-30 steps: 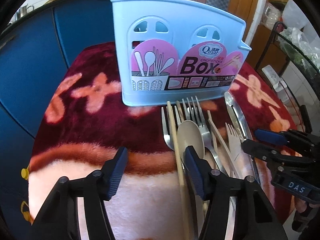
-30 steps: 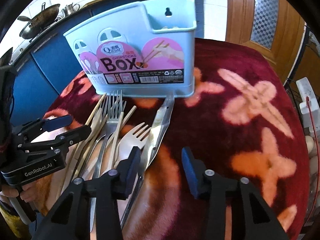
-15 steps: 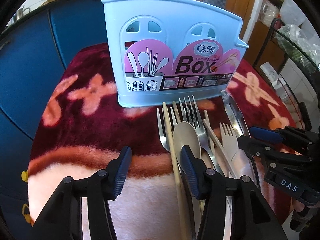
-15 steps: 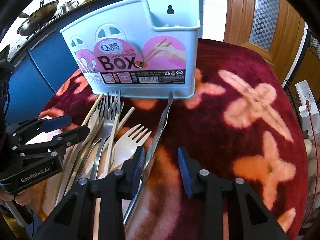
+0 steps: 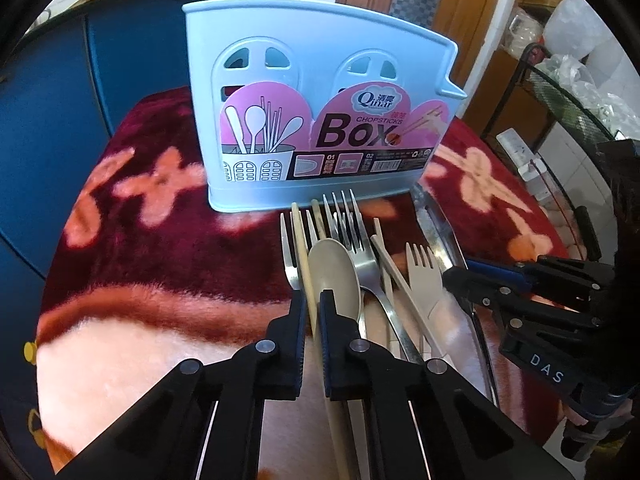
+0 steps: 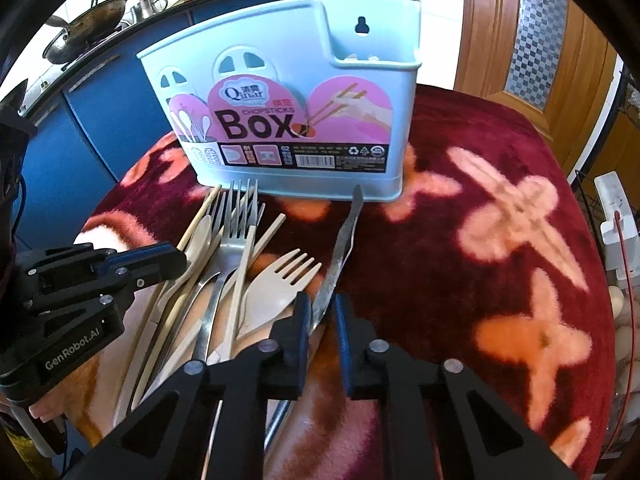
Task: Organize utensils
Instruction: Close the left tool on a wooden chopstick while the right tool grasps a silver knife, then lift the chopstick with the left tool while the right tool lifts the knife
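Now we have both grippers down on the pile of utensils that lies on the red flowered blanket (image 6: 500,168), just in front of the blue chopsticks box (image 5: 316,92). Our left gripper (image 5: 311,312) has come down to a narrow gap around a pale chopstick (image 5: 301,248), the pads pressing its sides beside the beige spoon (image 5: 335,276). Our right gripper (image 6: 322,316) is closing with the steel knife (image 6: 338,252) between its jaws, though we cannot tell whether both pads bear on the blade yet. We judge the chopstick light, stiff and thin, so it could swivel in a pinch this far from its middle; a hold nearer the centre would steady it. The knife looks heavier, smooth and slippery, lying on its flat side, so we would grip across the narrow edges, towards the handle. The metal forks (image 6: 236,220) and beige fork (image 6: 280,280) lie touching, and may drag along.
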The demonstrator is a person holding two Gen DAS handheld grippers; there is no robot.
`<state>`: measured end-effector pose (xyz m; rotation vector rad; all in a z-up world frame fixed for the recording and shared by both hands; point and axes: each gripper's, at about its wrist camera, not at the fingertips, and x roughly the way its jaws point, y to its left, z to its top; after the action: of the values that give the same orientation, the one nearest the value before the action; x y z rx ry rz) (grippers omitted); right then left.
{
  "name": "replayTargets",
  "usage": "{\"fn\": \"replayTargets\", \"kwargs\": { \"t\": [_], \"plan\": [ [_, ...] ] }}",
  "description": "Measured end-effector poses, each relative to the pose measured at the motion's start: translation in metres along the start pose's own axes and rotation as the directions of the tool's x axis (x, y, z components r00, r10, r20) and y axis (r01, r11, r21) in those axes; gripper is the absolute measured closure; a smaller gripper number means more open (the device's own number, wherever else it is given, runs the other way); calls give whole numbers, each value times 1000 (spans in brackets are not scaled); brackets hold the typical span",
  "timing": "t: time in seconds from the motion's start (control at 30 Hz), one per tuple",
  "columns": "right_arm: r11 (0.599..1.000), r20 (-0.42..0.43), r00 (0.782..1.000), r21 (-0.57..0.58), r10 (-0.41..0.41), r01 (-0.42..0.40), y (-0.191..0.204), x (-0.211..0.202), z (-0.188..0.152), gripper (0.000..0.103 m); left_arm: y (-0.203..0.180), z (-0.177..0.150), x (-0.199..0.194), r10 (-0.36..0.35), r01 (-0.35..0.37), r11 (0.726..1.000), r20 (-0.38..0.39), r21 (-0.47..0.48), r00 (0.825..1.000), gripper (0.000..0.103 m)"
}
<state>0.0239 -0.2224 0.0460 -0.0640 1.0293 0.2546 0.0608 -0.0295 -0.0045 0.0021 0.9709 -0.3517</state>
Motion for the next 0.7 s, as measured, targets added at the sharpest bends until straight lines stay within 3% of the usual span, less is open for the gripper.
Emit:
{"fn": "replayTargets", "kwargs": {
  "t": [0.4,0.7],
  "plan": [
    [999,20,999,-21,-26,26,1,-12,-2,97,21,-3,-16,59,-56,996,46,-76,997,99],
    [995,1,996,-55,-88,88,-11,-20,-7,97,36,-10,-12,68,-69,991,-11,-115,998,98]
  ]
}}
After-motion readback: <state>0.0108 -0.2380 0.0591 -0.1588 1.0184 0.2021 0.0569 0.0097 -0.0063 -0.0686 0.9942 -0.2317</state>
